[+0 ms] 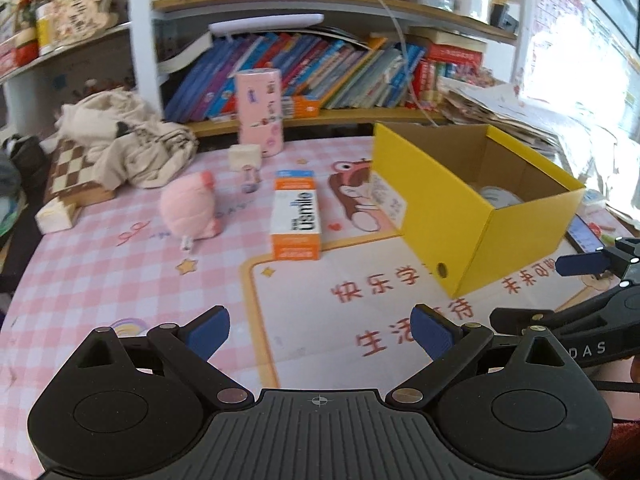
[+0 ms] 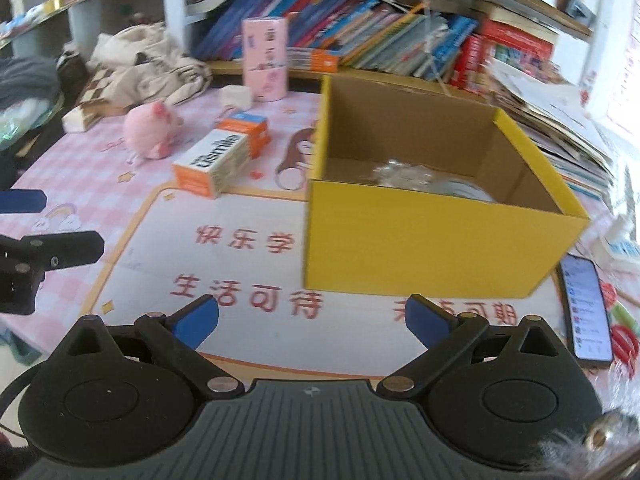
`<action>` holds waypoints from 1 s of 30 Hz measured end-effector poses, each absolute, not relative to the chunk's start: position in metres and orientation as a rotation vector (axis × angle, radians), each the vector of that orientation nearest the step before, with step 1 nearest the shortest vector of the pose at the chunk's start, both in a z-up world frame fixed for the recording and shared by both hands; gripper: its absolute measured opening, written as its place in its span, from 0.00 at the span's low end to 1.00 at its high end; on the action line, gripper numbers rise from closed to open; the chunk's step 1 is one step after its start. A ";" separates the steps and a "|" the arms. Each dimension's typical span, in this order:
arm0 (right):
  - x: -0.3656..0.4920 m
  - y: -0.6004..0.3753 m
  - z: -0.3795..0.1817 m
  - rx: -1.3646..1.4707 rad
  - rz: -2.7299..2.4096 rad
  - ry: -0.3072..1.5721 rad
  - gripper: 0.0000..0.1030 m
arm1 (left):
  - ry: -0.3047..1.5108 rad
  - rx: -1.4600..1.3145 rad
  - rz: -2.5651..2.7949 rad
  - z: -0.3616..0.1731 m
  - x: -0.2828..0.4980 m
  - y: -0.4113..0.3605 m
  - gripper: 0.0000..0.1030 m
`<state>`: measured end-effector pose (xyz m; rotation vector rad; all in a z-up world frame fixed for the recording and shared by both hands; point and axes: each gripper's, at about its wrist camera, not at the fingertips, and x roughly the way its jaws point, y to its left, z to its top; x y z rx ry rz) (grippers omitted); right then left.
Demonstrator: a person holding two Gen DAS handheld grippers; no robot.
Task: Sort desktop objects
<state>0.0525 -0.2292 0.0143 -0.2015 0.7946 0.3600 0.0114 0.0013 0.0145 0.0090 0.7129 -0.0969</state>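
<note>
Yellow box (image 2: 420, 240) partly filled; carton (image 1: 296, 216), pink plush (image 1: 192, 208) left on desk.
Left gripper (image 1: 320, 334) and right gripper (image 2: 312, 318) held wide apart, nothing gripped.

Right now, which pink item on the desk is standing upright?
The tall pink cylinder by the bookshelf stands upright; the pink plush toy lies slumped, nearer the left gripper.

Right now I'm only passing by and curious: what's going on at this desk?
A person is sorting desk items into a yellow box with two handheld grippers. Both the left gripper and the right gripper are open, empty and hovering over the mat. The box already holds something clear and crinkly, hard to identify. A pink plush toy, an orange-and-white carton and a pink cylinder sit outside it.
</note>
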 end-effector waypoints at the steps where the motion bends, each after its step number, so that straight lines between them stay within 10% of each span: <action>1: 0.052 -0.225 0.014 -0.211 0.371 0.796 0.98 | 0.713 0.002 -0.087 0.014 0.010 0.005 0.96; 30: 0.047 -0.154 0.013 -0.357 0.518 0.767 0.98 | 0.719 -0.045 -0.018 0.011 -0.002 0.054 0.96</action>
